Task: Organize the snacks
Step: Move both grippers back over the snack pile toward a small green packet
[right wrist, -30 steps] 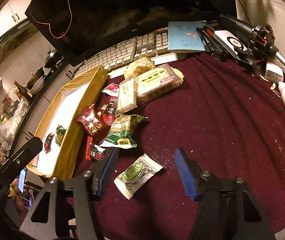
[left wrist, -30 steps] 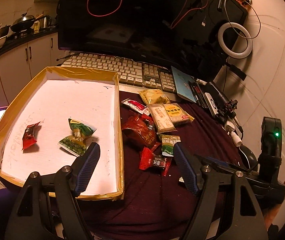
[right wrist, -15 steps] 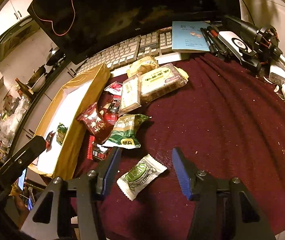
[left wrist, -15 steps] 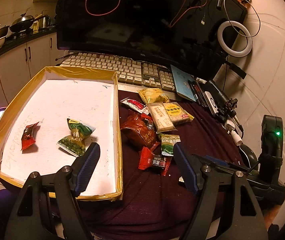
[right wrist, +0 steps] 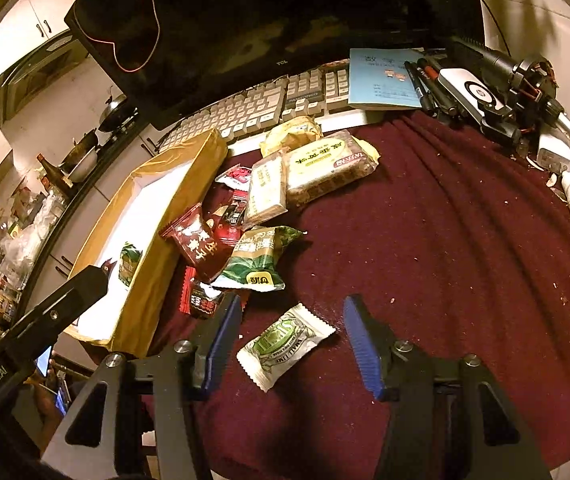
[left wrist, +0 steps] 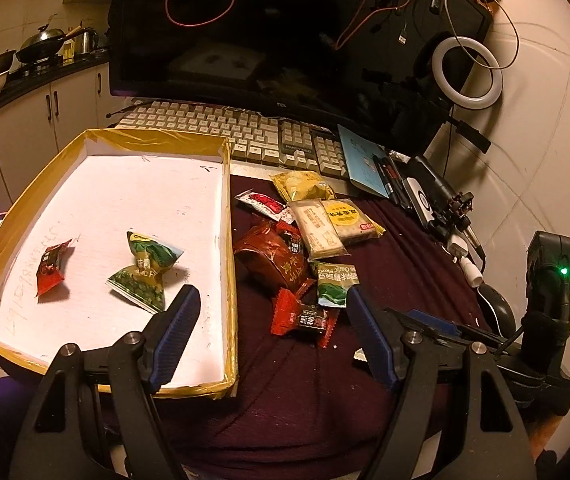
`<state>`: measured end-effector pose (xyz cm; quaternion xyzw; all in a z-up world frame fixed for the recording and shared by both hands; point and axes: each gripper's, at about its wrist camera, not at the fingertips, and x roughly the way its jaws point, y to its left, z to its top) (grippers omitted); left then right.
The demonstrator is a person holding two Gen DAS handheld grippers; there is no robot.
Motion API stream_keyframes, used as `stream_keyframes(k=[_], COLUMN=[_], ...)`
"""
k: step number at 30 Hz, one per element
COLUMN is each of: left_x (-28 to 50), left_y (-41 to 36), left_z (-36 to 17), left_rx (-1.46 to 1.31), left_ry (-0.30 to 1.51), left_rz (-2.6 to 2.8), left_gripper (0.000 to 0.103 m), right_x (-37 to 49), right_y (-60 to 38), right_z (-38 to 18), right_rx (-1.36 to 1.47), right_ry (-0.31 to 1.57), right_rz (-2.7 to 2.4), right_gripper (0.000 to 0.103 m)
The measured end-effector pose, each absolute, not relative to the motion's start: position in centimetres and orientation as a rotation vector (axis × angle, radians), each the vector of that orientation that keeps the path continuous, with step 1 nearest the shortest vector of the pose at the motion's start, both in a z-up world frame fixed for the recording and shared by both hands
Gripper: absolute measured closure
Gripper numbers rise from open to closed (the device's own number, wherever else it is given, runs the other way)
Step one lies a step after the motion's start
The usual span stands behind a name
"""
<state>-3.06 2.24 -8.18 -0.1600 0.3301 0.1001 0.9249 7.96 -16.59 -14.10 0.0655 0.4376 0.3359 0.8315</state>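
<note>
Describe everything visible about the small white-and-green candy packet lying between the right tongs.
The candy packet is a small white pillow-style wrapper, glossy like plastic film, with crimped ends and a green printed label. It looks sealed and lies flat and diagonal on the maroon cloth, apart from the snack pile. It sits between the blue-padded fingers of the open right tongs, which bracket it without visibly touching. The left wrist view shows only a white corner.

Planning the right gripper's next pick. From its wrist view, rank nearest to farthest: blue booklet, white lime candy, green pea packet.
1. White lime candy, between the right gripper's open fingers.
2. Green pea packet, ahead, slightly left.
3. Blue booklet, far back by the keyboard.
</note>
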Motion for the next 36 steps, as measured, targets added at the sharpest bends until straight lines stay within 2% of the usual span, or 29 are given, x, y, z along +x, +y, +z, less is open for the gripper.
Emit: stream_keyframes(k=[36], left_x=[-2.8], left_y=[2.5], left_z=[-8.6], left_rx=[-0.332], left_ry=[0.692], left_rz=[0.209], left_gripper=[0.028], right_x=[7.7], right_y=[-14.3], right_z=[-15.4], right_rx=[0.018], right_ry=[0.954], right_rz=[0.672], right_gripper=[0.053])
